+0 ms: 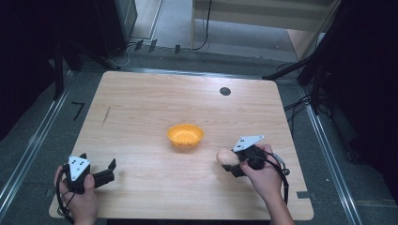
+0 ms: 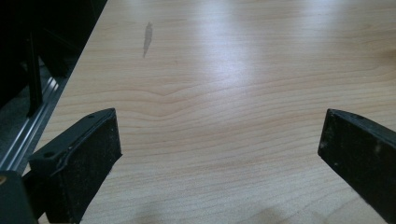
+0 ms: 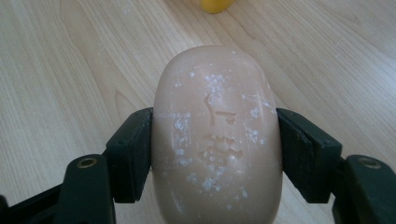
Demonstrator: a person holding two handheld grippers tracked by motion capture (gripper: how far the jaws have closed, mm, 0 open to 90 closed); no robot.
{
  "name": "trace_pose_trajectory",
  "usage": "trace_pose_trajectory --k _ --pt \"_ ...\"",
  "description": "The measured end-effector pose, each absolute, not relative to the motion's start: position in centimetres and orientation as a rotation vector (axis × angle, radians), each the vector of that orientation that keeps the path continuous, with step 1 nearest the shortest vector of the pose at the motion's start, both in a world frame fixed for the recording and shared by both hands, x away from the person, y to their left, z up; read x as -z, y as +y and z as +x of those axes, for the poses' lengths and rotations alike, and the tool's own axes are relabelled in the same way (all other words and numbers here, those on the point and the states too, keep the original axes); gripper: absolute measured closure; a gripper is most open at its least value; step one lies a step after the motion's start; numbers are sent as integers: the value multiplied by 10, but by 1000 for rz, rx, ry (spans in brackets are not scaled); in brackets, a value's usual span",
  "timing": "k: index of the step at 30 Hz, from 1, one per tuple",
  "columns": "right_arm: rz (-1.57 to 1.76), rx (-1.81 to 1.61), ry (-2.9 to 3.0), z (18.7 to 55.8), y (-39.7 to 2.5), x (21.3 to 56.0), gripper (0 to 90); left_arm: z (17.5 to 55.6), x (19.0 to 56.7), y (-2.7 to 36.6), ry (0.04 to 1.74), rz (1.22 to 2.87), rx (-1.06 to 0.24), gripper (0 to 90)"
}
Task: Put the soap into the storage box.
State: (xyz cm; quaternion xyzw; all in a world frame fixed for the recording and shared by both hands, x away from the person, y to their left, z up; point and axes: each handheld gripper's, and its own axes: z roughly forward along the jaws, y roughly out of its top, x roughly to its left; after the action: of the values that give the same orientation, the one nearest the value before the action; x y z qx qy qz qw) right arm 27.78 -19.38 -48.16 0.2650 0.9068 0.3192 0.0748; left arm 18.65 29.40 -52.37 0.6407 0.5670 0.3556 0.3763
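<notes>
The bar of soap [image 3: 215, 135], pale pink with an embossed mark and white flecks on its upper face, sat clamped between the jaws of the right hand-held gripper [image 3: 215, 149]; the pads pressed its two long sides near the middle, probably because a rounded, slippery bar would squirm out of any grip nearer its ends; in the high view the soap [image 1: 225, 156] was at the right front of the worktop [image 1: 141, 108], low over the wood or resting on it, I could not tell which; its free end pointed toward the orange bowl [image 1: 185, 135], which stood near the centre, a little apart from the soap; the bowl's rim also peeked in at the top of the right gripper view, so the grip looked lined up for carrying the soap into it; the right hand [image 1: 263, 176] held its tool from behind, leaving the way forward open; the left hand-held gripper [image 1: 105, 172] rested at the left front corner, jaws spread wide over bare wood with nothing between them, well apart from soap and bowl, seemingly parked out of the way; a dark round spot [image 1: 225, 91] marked the far side of the worktop.
</notes>
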Motion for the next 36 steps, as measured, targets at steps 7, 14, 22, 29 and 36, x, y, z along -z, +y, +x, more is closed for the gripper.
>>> trace_pose_trajectory --k 7,14,22,29,36 --pt "771 -1003 2711 285 -191 477 330 187 524 294 1452 1639 -908 0" --pt "753 -999 2719 290 -187 471 330 187 524 294 1452 1638 -907 0" --pt "715 -1027 2723 299 -184 463 330 187 524 294 1455 1640 -905 0" --pt "633 -1044 2740 305 -176 458 330 187 524 294 1455 1638 -903 0" --pt "582 -1025 2754 312 -167 454 330 188 524 295 1455 1637 -899 0"
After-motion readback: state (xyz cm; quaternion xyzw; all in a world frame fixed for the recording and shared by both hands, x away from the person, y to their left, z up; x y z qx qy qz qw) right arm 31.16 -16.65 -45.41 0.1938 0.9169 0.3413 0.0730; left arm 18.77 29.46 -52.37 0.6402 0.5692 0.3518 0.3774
